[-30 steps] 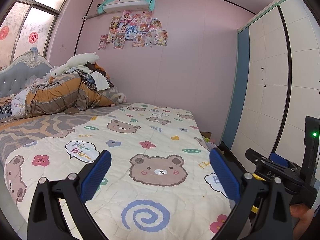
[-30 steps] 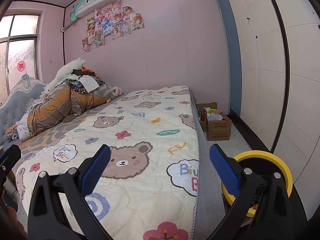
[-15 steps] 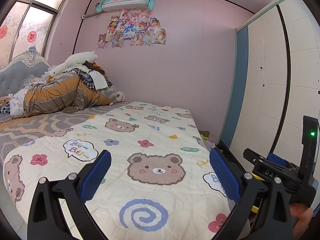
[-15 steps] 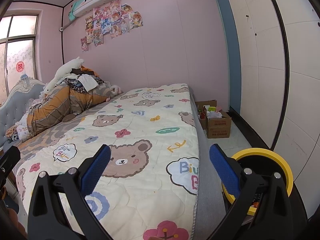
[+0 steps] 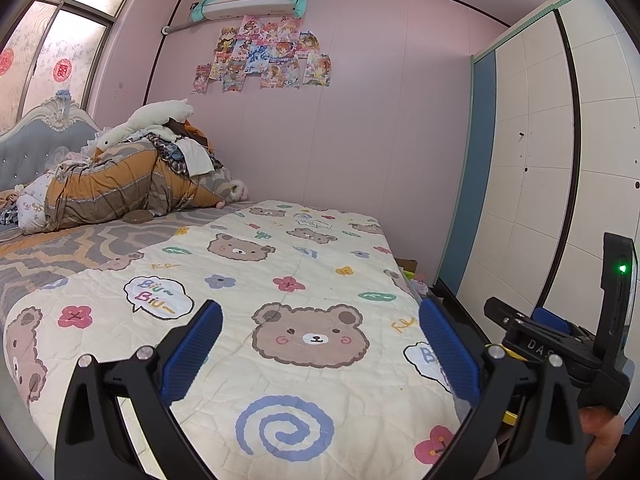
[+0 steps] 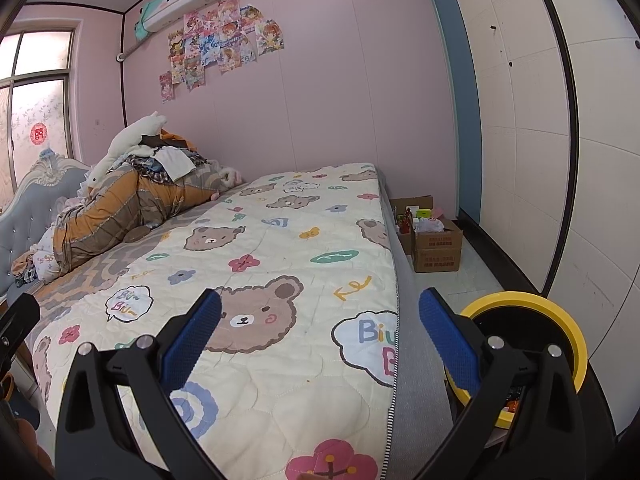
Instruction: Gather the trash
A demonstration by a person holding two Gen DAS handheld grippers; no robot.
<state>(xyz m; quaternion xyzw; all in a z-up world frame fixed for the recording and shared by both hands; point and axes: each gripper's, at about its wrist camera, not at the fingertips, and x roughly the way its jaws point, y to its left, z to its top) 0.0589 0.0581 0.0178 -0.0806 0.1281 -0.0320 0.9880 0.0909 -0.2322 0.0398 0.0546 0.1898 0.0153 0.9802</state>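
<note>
A black trash bin with a yellow rim stands on the floor at the foot of the bed, right of my right gripper. That gripper is open and empty over the bear-print quilt. My left gripper is also open and empty above the same quilt. The body of the right gripper shows at the right edge of the left wrist view. No loose trash shows on the quilt.
A heap of bedding and plush toys lies by the grey headboard. Cardboard boxes with packets sit on the floor by the far wall. White wardrobe doors run along the right.
Both views have risen and shifted slightly; the bed sits a little lower in frame. Both grippers stay open and empty.
</note>
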